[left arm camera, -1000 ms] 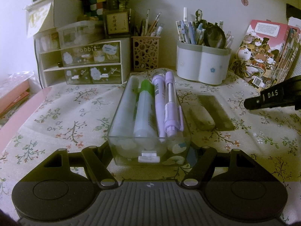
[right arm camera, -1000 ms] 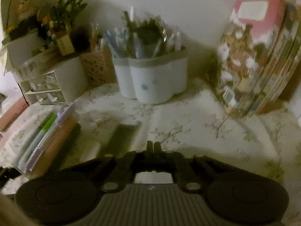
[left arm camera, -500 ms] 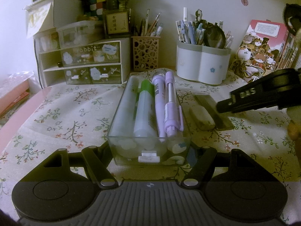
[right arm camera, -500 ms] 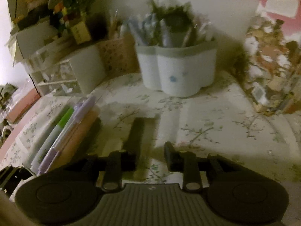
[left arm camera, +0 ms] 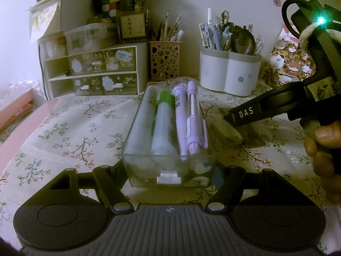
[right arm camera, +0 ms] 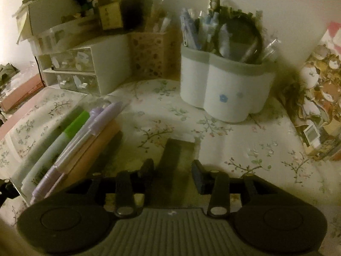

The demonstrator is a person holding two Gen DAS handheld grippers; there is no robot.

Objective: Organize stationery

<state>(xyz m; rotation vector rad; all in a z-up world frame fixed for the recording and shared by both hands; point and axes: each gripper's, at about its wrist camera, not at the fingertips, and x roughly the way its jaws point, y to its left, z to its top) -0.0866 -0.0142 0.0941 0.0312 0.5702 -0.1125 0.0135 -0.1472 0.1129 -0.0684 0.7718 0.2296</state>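
My left gripper (left arm camera: pixel 169 170) is shut on the near end of a clear tray (left arm camera: pixel 170 164); one finger presses each side wall. In the tray lie a green highlighter (left arm camera: pixel 163 125), two purple pens (left arm camera: pixel 191 119) and a pale tube. Right of the tray a beige eraser (left arm camera: pixel 226 132) and a dark flat rectangular piece (left arm camera: pixel 253 137) rest on the floral cloth. My right gripper (right arm camera: pixel 172 170) hovers low over them, open. The dark piece (right arm camera: pixel 170 155) runs between its fingers untouched. The tray (right arm camera: pixel 21 170) sits to its left. A hand (left arm camera: pixel 324 149) holds that gripper.
At the back stand a white flower-shaped pen holder (left arm camera: pixel 230 74), a lattice pen cup (left arm camera: pixel 164 61) and a small drawer unit (left arm camera: pixel 96 70). Books (left arm camera: pixel 287 64) lean at the right. A pink edge (left arm camera: pixel 21 132) borders the cloth at the left.
The right gripper has come in from the right, down over the eraser and dark piece, and its jaws went from shut to open. The left gripper and tray have not moved.
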